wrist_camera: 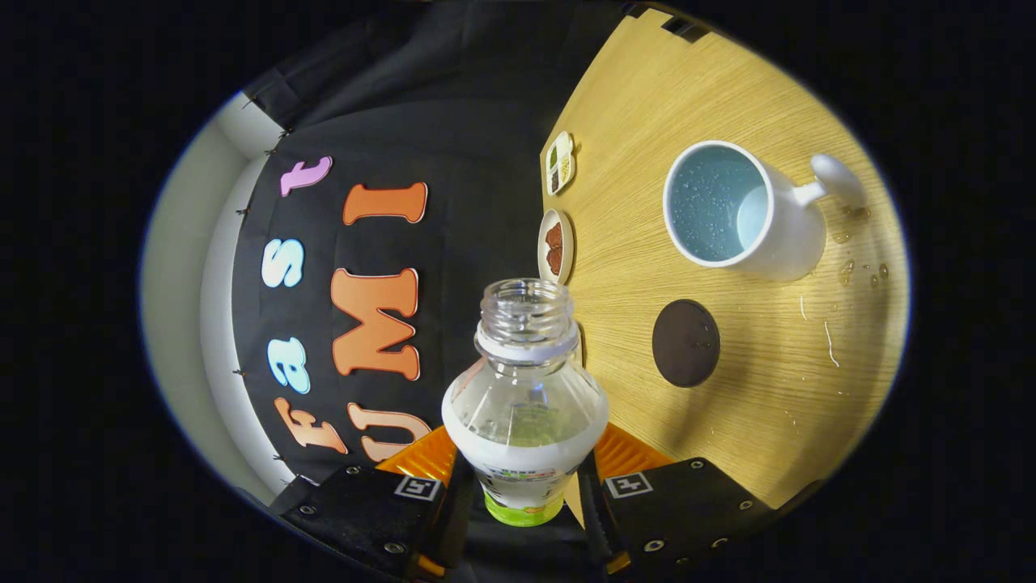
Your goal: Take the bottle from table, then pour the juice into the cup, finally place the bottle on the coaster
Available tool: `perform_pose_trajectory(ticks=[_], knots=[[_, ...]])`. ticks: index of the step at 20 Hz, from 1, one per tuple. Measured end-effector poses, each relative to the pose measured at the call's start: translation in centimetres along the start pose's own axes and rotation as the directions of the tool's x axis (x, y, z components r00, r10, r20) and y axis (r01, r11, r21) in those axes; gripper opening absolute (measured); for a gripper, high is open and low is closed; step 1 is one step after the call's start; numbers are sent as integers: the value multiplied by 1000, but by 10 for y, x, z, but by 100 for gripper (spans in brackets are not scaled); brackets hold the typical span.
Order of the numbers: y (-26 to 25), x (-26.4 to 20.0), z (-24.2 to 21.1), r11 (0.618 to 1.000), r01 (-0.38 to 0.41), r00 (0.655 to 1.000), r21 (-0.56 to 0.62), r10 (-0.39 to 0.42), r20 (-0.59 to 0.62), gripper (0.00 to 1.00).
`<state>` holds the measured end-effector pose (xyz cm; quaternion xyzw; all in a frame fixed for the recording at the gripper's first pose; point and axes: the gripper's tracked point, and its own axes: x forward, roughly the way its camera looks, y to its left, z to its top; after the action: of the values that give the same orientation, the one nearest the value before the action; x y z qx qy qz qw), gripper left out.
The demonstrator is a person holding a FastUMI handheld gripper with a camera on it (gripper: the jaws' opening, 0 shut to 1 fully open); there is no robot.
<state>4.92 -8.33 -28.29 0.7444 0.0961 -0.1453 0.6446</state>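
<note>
Clamped between both fingers, the uncapped juice bottle (524, 405) is riding tilted in the gripper (522, 478), mouth open. Pouring appears underway or finishing; the white cup (740, 214) is standing beyond. Next move: righting the bottle onto the dark coaster (685, 342).

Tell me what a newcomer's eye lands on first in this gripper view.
First, the clear uncapped bottle, clamped between the gripper fingers. Beyond it on the wooden table lies a dark round coaster, and past that stands a white mug with a wet blue inside, droplets spilled beside its handle.
</note>
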Motion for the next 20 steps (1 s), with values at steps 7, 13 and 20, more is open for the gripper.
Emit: perform_pose_trajectory(ticks=[7, 13, 20], knots=[[-9, 9, 19, 995, 12, 1000, 100, -14, 16, 59], [-11, 11, 23, 987, 18, 1000, 158, -20, 16, 59], [-7, 13, 22, 977, 13, 1000, 214, -13, -3, 59]])
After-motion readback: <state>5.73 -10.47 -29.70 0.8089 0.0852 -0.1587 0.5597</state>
